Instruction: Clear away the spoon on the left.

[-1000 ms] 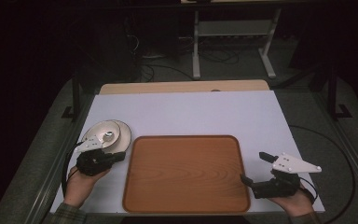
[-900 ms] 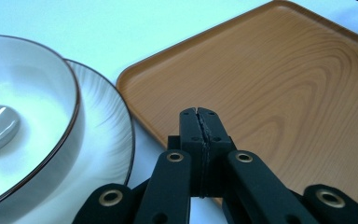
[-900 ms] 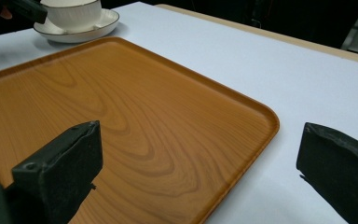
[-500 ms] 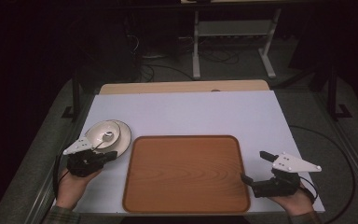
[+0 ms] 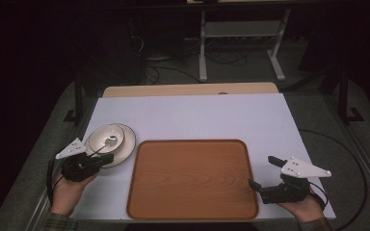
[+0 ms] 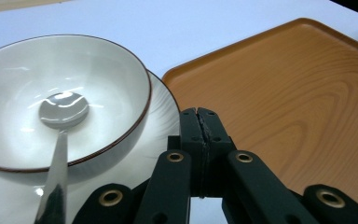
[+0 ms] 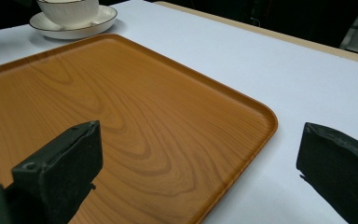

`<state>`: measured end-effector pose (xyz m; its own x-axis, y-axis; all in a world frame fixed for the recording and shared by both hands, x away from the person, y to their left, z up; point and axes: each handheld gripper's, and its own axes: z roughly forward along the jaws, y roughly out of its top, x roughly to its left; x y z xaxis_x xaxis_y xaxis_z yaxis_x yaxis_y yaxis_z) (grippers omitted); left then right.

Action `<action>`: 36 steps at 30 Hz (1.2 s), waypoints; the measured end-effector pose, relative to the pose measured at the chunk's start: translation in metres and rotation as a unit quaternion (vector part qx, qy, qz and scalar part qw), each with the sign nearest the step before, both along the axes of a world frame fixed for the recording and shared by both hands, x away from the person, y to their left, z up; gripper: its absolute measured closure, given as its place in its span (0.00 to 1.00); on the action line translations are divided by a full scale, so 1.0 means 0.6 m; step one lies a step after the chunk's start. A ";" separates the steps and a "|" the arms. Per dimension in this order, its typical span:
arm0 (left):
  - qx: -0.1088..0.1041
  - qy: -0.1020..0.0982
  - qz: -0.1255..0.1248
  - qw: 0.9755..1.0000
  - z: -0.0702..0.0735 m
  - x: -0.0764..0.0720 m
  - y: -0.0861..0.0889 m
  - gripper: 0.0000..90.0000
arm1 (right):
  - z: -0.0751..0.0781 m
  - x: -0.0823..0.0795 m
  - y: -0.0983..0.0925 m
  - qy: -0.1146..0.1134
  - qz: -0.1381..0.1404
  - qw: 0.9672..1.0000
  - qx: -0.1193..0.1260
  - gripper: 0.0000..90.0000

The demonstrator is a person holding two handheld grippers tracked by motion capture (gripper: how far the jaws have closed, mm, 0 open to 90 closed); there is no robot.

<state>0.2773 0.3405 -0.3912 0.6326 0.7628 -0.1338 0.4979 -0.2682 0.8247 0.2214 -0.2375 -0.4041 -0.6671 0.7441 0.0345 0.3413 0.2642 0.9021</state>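
The left gripper (image 6: 200,122) is clenched on nothing, just short of the plate (image 6: 165,119). The right gripper (image 7: 198,163) gapes wide over the wooden tray's (image 7: 135,116) corner. Beyond — the bowl (image 6: 116,74) sits on that plate, with the spoon (image 6: 64,112) resting inside.

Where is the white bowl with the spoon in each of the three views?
High view: the bowl sits left of centre, beside the left gripper.
Left gripper view: the bowl is upper left, spoon inside.
Right gripper view: the bowl is at the top left corner.
Shared landmark: the wooden tray.
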 end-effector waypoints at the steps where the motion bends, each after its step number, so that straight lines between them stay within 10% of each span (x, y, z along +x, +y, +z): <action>1: -0.001 -0.001 0.001 1.000 0.000 0.000 0.002 0.99 | 0.000 0.000 0.000 0.000 -0.001 1.000 0.000 0.00; 36: 0.004 -0.011 0.073 0.997 0.008 -0.007 0.068 0.99 | -0.001 0.001 0.000 0.003 -0.003 1.000 -0.005 0.00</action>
<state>0.2733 0.3812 -0.3863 0.5182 0.8475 -0.1149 0.5142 -0.2014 0.8337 0.2220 -0.2373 -0.4049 -0.6626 0.7484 0.0309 0.3475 0.2707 0.8978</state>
